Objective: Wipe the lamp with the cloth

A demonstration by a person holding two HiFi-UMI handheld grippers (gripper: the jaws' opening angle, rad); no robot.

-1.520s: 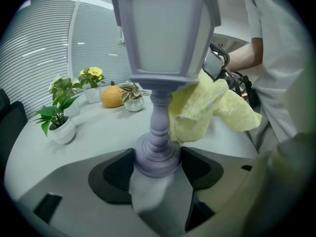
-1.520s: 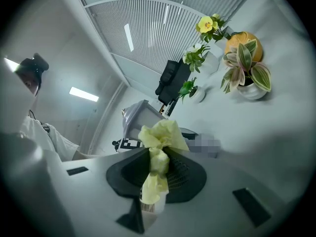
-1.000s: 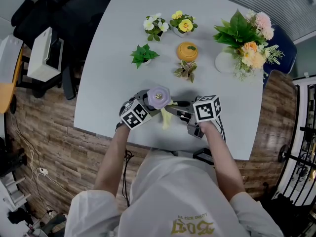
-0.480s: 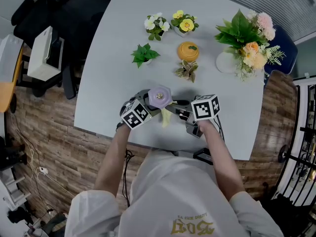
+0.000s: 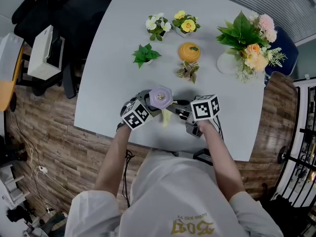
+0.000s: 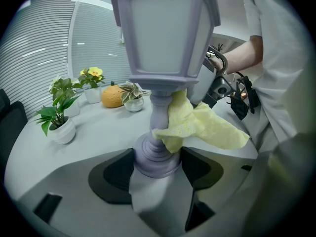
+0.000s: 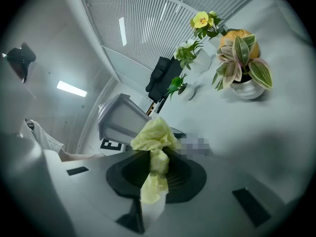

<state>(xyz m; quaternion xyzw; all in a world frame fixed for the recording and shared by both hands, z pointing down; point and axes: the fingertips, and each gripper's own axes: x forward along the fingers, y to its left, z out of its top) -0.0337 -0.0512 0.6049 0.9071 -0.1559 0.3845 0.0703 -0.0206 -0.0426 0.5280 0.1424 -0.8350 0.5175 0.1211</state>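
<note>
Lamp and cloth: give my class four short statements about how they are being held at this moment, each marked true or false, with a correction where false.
1. The left tongs are shut on the base of the lamp. True.
2. The right tongs hold a blue sponge. False: they are shut on a yellow cloth.
3. The cloth is pressed against the lamp's stem, just below its head. True.
4. The lamp lies on its side on the table. False: it is upright, its top facing the head view.
</note>
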